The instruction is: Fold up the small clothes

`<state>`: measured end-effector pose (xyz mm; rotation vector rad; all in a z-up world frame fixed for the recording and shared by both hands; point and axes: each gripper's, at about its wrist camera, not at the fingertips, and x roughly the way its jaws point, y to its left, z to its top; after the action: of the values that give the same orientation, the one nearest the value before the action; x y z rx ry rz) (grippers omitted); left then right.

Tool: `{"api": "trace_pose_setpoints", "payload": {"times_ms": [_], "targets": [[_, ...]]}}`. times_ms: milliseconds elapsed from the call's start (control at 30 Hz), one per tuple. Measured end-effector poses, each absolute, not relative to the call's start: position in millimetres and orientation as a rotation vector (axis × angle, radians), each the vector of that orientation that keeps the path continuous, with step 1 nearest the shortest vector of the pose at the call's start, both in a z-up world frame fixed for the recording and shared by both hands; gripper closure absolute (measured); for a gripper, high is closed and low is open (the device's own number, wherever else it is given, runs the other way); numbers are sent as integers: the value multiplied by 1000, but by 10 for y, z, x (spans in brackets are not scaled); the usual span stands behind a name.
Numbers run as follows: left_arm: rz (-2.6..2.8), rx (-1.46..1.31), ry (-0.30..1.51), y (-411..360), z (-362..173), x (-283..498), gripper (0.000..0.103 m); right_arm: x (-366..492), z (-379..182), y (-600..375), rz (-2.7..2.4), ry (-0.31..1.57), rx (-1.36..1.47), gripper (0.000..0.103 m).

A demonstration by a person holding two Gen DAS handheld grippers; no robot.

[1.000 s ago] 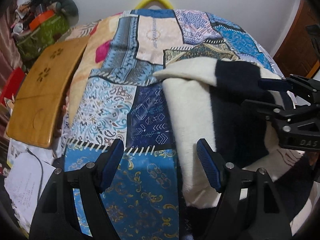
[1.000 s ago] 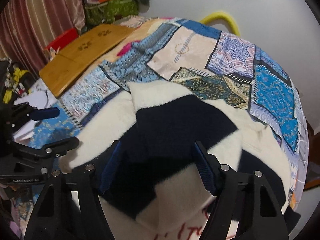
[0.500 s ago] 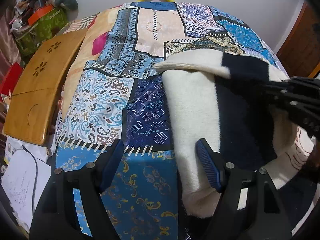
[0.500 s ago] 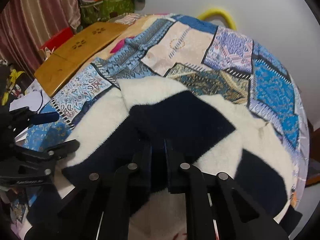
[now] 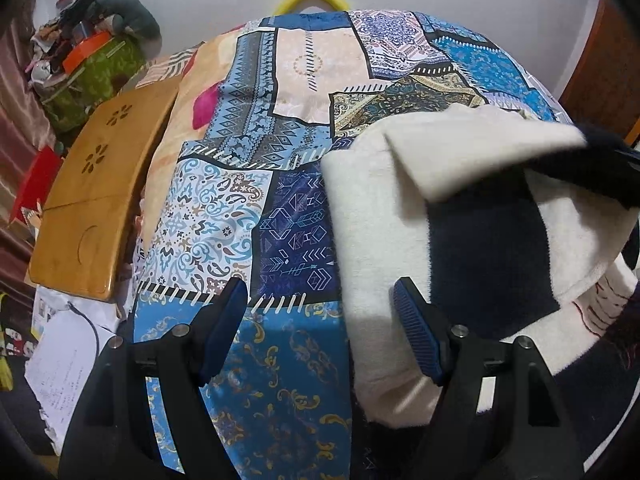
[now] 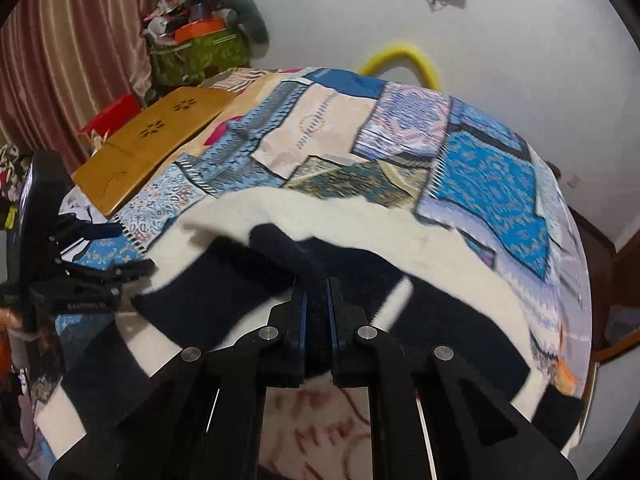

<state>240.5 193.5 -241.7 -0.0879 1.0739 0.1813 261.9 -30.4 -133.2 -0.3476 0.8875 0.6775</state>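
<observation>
A: Largest first: what carries the garment?
B: A bed under a patchwork quilt (image 5: 256, 208); the cream-and-navy fleece garment (image 5: 380, 240) lies along its right edge, toward the near corner.

A: What has just changed?
B: The right gripper (image 6: 316, 312), open a second ago, has clamped its jaws onto a navy fold and raised it; a cream flap now hangs lifted where it lay flat. Judged from this, the fold-over step is starting.

A: And the poses?
B: Both grippers tilt steeply downward. The left gripper (image 5: 320, 328) hovers with jaws wide open, holding nothing, straddling the garment's left border beside the quilt.
</observation>
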Motion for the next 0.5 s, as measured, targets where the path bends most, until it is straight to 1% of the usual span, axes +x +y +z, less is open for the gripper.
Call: {"api": "trace_pose_setpoints", "payload": {"times_ms": [367,500], "targets": [[158,-28,1052,1638,-2197,2355,28,2664,-1635,-1078,600,1008,-226,95],[142,-12,1041,1505,-2102,2327,28,2602,-1695,-1191,612,1011,-251,95]]}}
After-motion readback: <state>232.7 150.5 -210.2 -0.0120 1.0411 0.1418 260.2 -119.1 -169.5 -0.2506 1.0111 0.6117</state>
